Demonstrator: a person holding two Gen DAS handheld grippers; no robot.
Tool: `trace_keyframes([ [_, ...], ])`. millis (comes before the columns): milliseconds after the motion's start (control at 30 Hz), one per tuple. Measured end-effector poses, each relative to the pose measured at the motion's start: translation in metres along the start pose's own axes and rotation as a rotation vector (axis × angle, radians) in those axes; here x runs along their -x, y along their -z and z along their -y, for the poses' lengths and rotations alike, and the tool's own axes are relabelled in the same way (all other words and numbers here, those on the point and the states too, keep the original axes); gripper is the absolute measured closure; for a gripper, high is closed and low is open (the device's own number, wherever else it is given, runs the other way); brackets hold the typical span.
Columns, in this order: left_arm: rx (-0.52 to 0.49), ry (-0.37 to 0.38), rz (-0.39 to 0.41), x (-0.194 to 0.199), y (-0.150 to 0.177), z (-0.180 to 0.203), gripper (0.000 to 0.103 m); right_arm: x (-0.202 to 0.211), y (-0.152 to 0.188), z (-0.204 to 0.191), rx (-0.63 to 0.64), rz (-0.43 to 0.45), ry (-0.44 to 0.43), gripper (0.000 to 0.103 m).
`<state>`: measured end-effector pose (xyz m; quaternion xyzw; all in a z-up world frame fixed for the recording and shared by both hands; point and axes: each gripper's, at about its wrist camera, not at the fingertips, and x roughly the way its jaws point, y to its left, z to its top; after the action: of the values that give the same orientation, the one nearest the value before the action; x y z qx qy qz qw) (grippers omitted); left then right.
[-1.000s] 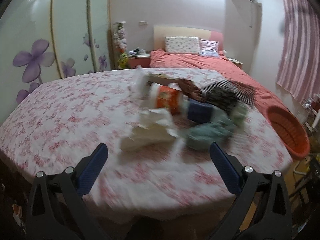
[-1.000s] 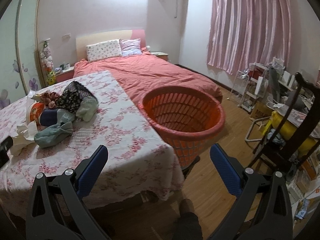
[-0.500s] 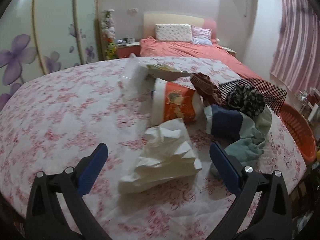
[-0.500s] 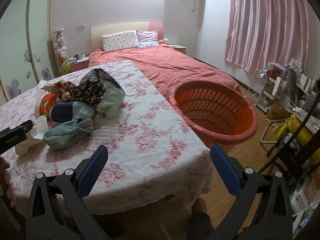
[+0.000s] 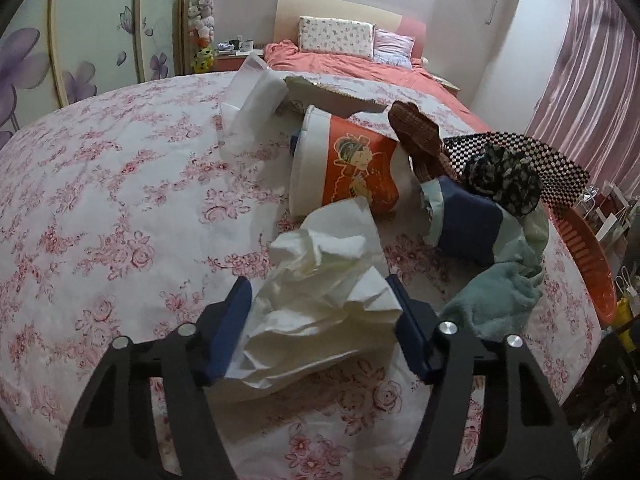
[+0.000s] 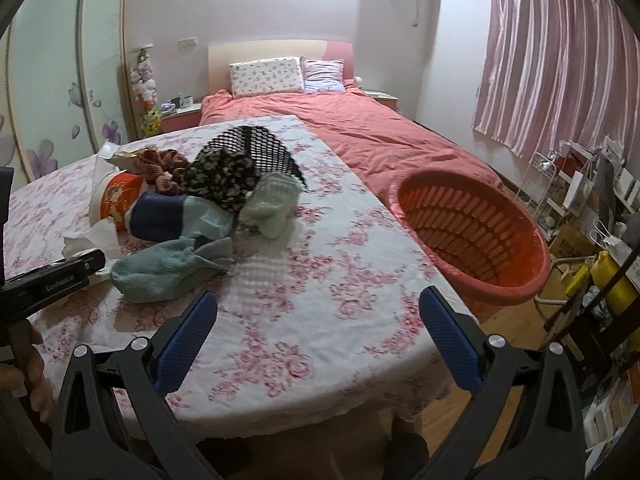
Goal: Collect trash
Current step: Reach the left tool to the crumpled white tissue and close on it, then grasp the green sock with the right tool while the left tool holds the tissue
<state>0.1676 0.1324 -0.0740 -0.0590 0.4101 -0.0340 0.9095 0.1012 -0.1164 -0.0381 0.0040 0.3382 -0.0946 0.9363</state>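
A crumpled white paper [image 5: 320, 292] lies on the flowered tablecloth [image 5: 120, 208], between the blue pads of my left gripper [image 5: 320, 316]. Its jaws are closing, and both pads touch the paper's sides. Behind it lie an orange-and-white paper cup [image 5: 344, 168] on its side, a clear plastic container [image 5: 252, 100] and a torn cardboard piece [image 5: 332, 94]. My right gripper [image 6: 318, 332] stands open over the table's near edge with nothing between its fingers. The orange basket [image 6: 472, 232] stands off the table's right side. The left gripper [image 6: 52, 280] shows at that view's left edge.
A heap of cloth lies right of the paper: teal towel [image 5: 496, 300], navy piece [image 5: 468, 224], black patterned cloth [image 5: 504, 180], brown knit [image 5: 416, 136], black mesh [image 5: 532, 160]. A pink bed [image 6: 360, 128] lies beyond; shelves and clutter [image 6: 592, 200] stand right.
My left gripper moved forward and down onto the crumpled paper, and its jaws narrowed around it. My right gripper drifted left, so the basket now sits further right in its view.
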Motion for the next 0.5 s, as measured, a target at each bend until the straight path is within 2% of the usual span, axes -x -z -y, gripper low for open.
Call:
trace_keyframes([
  [167, -0.004, -0.008, 0.05, 0.016, 0.002, -0.005, 0.04, 0.0, -0.004, -0.013, 0.012, 0.019, -0.034, 0.003],
  [300, 0.009, -0.024, 0.096, 0.037, 0.001, -0.018, 0.04, -0.006, -0.01, -0.028, -0.009, 0.021, -0.102, 0.005],
  [500, 0.042, -0.043, 0.151, 0.065, -0.002, -0.04, 0.04, -0.03, -0.018, -0.058, -0.05, -0.019, -0.191, 0.011],
])
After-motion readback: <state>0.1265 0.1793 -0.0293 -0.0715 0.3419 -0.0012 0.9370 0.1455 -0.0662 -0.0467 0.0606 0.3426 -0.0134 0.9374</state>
